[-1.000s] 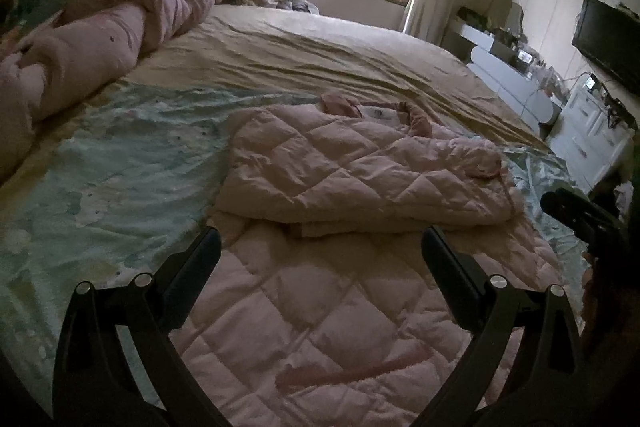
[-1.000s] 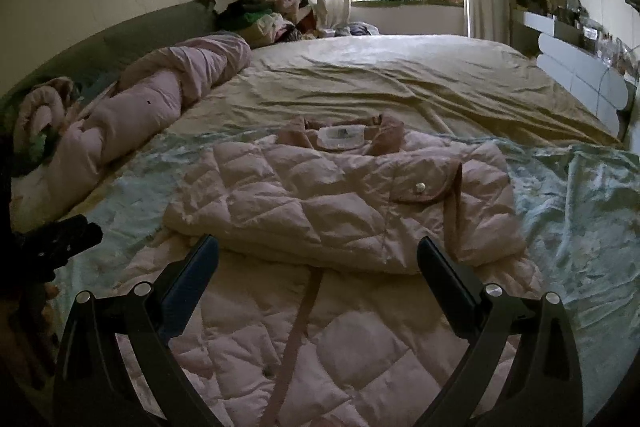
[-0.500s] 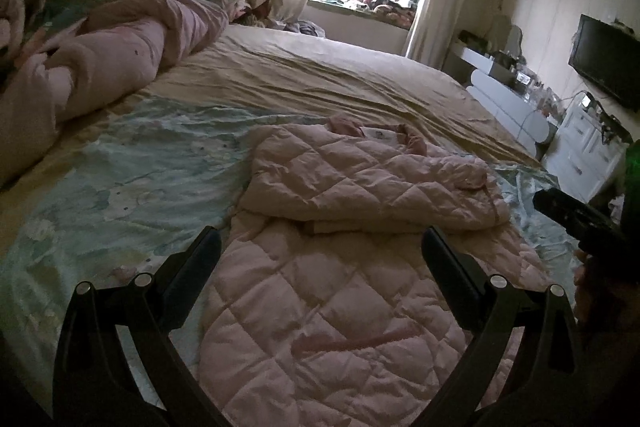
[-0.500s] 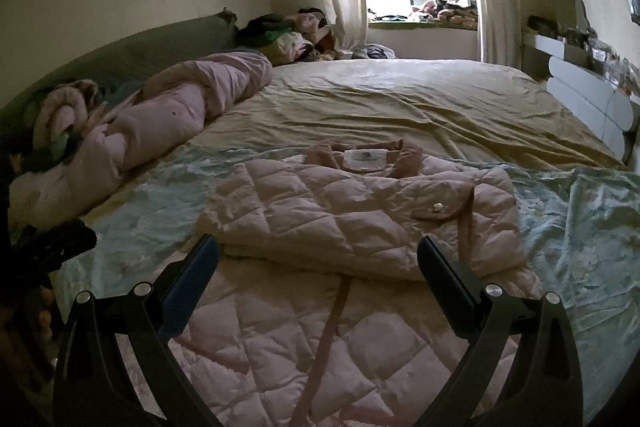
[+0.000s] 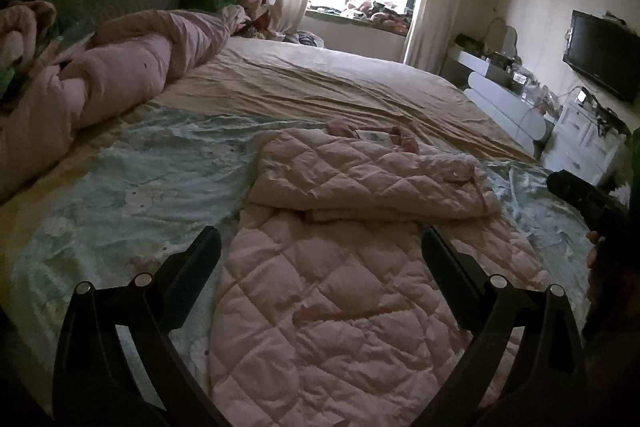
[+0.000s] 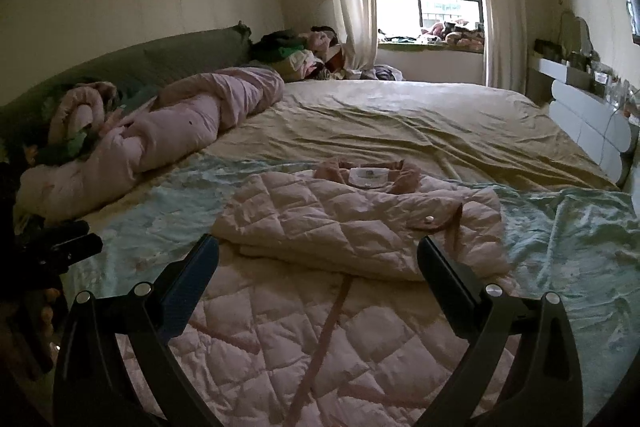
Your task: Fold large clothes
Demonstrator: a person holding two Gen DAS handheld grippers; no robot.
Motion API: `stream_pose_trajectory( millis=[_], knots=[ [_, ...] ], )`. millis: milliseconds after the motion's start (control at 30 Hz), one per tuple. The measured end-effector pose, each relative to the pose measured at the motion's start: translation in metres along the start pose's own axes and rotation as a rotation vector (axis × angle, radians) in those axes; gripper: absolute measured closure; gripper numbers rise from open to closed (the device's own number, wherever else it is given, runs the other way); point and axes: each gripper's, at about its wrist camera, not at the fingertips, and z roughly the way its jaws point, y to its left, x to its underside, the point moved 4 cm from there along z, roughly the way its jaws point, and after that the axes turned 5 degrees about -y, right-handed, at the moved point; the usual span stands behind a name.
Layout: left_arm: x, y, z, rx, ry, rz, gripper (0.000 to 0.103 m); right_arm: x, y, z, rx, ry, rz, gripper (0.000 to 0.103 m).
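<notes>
A pink quilted coat (image 5: pixel 360 267) lies flat on the bed, collar and white label at the far end, with its sleeves folded across the chest. It also shows in the right wrist view (image 6: pixel 340 267). My left gripper (image 5: pixel 320 247) is open and empty, held above the coat's lower part. My right gripper (image 6: pixel 318 253) is open and empty, also above the lower part, near the hem. The right gripper shows at the right edge of the left wrist view (image 5: pixel 580 195), and the left gripper at the left edge of the right wrist view (image 6: pixel 60 247).
The coat rests on a light blue printed sheet (image 5: pixel 140 187) over a tan bedspread (image 5: pixel 320 87). A rolled pink duvet (image 5: pixel 120 79) lies along the left by the green headboard (image 6: pixel 160 59). A white dresser (image 5: pixel 580 143) and a TV (image 5: pixel 600 55) stand at the right.
Both grippers have drawn back and tilted up, so the coat sits lower and farther in both views. Both stay open and empty. The coat has not moved.
</notes>
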Motion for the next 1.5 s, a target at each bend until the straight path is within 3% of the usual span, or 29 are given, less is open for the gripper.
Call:
stream_pose_trajectory(
  millis=[667,1100,1500],
  knots=[
    [0.034,-0.023,-0.033,0.02,0.018,0.047,0.009,0.021,-0.023,-0.061,0.06,-0.013,0.007,0.004],
    [0.054,-0.016,-0.042,0.002,0.048,0.05,0.009,0.049,-0.034,-0.077,0.085,0.055,0.014,0.004],
    [0.087,0.008,-0.032,-0.071,0.12,0.048,0.009,0.093,-0.053,-0.076,0.12,0.157,0.032,0.004]
  ],
)
